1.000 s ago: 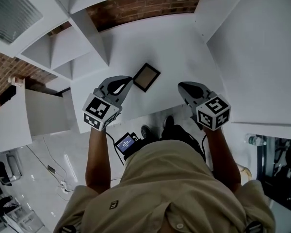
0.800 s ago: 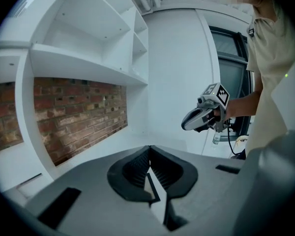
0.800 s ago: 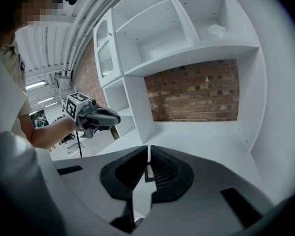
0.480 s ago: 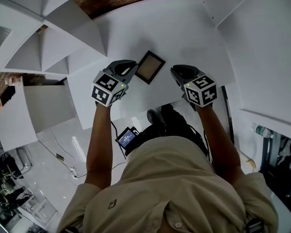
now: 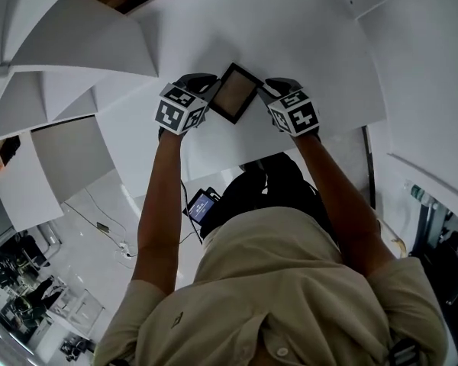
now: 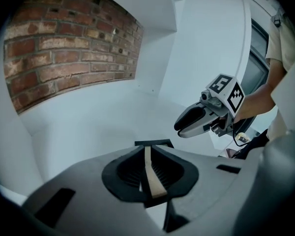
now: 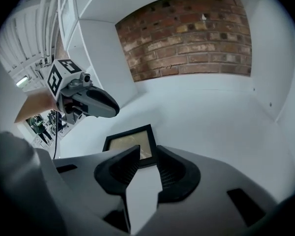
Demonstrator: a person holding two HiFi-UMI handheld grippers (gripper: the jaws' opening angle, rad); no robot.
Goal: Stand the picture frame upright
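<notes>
My left gripper has its jaws drawn in to a narrow slit, and they hold nothing. Through that slit I see a thin strip of the picture frame: its tan picture, with the black far border showing just above the jaw tips at 12 o'clock. The frame lies just under and beyond the tips. I cannot tell whether the pads touch it.

My right gripper is open a little wider, with bare white shelf showing through the gap. It has hold of nothing either. The frame's near corner sits right at its jaw tips, and the rest of the frame spreads toward 11 o'clock, flat on the shelf with the tan picture facing up. I cannot make out whether the tips touch the black border.

From the head view the frame lies at 12 o'clock from me, turned at a slant, with one gripper on each side. The left gripper's tip is at the frame's 9 o'clock edge and the right gripper's tip is at its 3 o'clock edge, both close against it. The frame is not yet upright.

In the left gripper view the right gripper hangs at 2 o'clock. In the right gripper view the left gripper hangs at 10 o'clock, above the frame's left side. A brick wall closes the back of the shelf.
</notes>
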